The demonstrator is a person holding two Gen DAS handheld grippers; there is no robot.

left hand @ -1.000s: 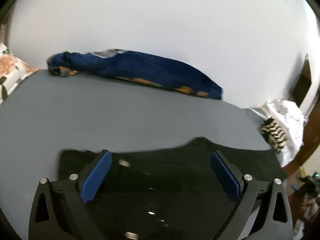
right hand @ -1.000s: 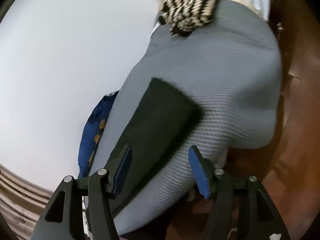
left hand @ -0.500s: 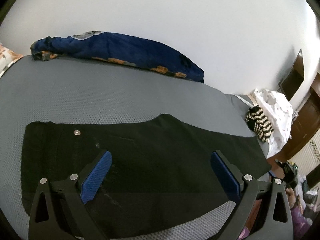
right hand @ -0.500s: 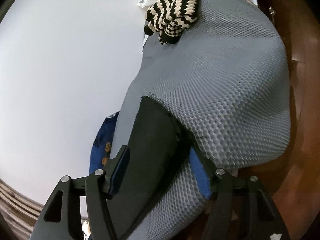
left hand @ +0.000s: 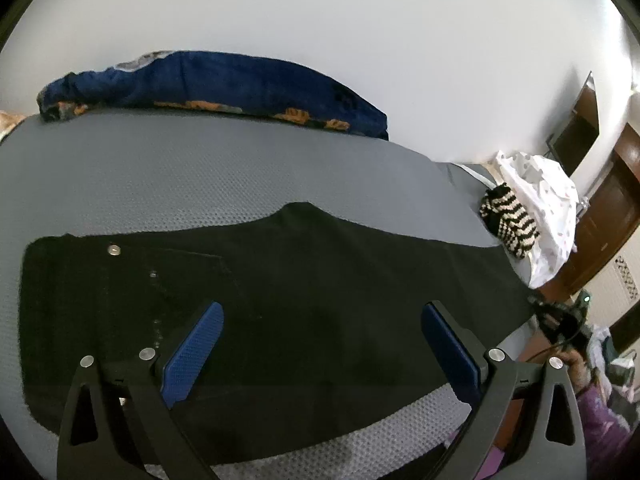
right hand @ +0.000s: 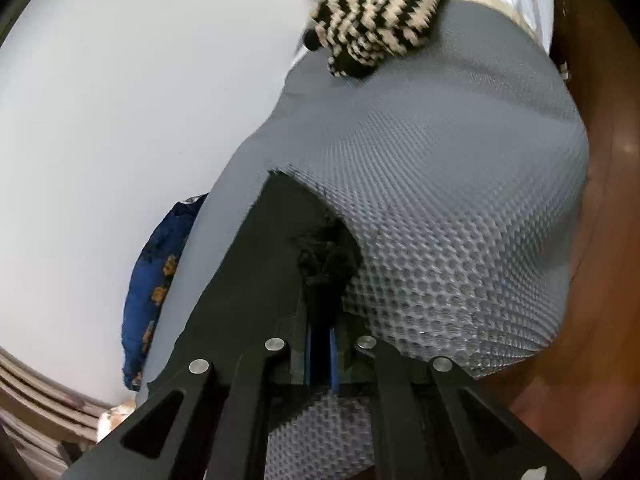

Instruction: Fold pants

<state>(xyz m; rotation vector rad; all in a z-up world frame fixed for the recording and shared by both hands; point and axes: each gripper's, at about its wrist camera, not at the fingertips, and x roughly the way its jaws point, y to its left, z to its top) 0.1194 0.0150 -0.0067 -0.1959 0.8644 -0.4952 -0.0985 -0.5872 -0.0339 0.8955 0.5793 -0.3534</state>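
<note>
Right gripper (right hand: 320, 308): fingers (right hand: 310, 354) just squeezed together, pinching a bunched corner of the black pants (right hand: 256, 280) at the leg end. Only a thin dark strip of cloth between the two blue pads. Frayed hem puffed up just past the tips. Lying around that, the bumpy grey bed cover (right hand: 460, 200), curving down toward the brown wood floor (right hand: 608, 280).

Left gripper (left hand: 322, 312): fingers (left hand: 192, 354) spread wide apart, gripping nothing. Hanging over the middle of the pants (left hand: 300, 280); whether the tips touch the cloth, cannot tell.

Pants spread flat across the bed cover (left hand: 200, 168), folded in half the long way, waist end to the left in the left wrist view, leg end reaching to the right edge of the bed. Small silver button (left hand: 114, 249) near the waist. Pocket seam showing just beside it.

Further out, a rolled dark blue blanket (left hand: 224, 88) with orange patches, lying along the far side of the bed against the white wall (left hand: 360, 40). Black and cream striped knit thing (left hand: 508, 224) at the far right end of the bed, well apart from the pants. White spotted cloth (left hand: 548, 208) heaped just beside and behind it. A purple sleeve (left hand: 600, 428) at the lower right corner of the left wrist view.
</note>
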